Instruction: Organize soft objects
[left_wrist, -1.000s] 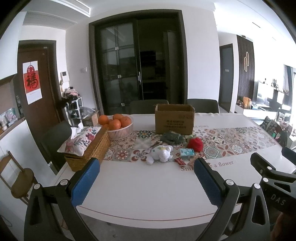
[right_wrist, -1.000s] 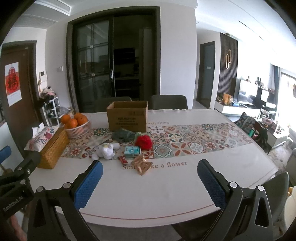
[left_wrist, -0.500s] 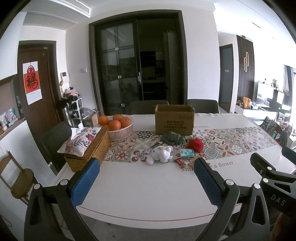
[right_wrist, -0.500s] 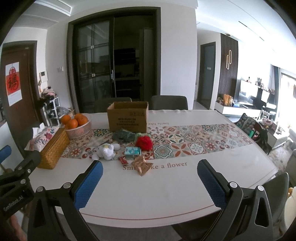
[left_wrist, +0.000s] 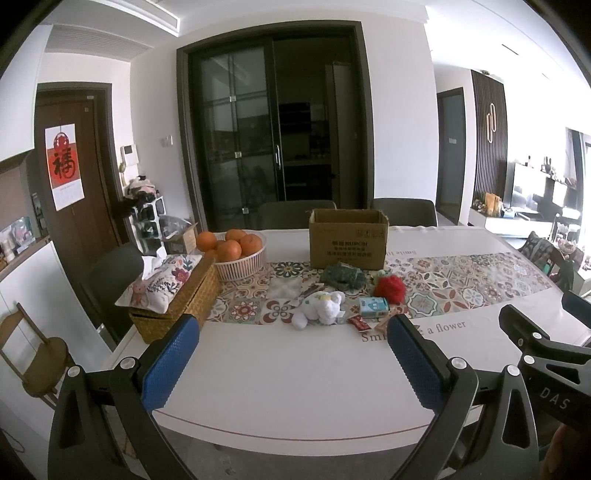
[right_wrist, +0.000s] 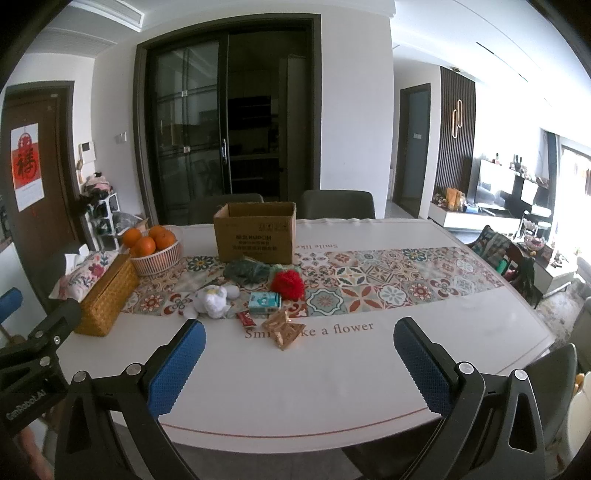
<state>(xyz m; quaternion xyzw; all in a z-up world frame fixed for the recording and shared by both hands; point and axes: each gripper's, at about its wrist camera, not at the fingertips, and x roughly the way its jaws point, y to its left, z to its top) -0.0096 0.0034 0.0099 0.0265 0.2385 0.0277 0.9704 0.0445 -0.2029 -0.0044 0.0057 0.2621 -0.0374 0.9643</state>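
With both the left claw (left_wrist: 291, 354) and right claw (right_wrist: 299, 360) wide and empty near the tabletop (right_wrist: 332, 376) edge, reach first for the plush (right_wrist: 213, 301) before the box (right_wrist: 255, 232), squeezing gently.

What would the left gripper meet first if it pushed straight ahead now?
Probably the white plush toy on the patterned table runner; the open left gripper points over bare white table first. Depth is uncertain.

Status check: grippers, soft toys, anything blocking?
Left gripper open, right gripper open, both empty. White plush and red pompom untouched before cardboard box. Nothing blocking.
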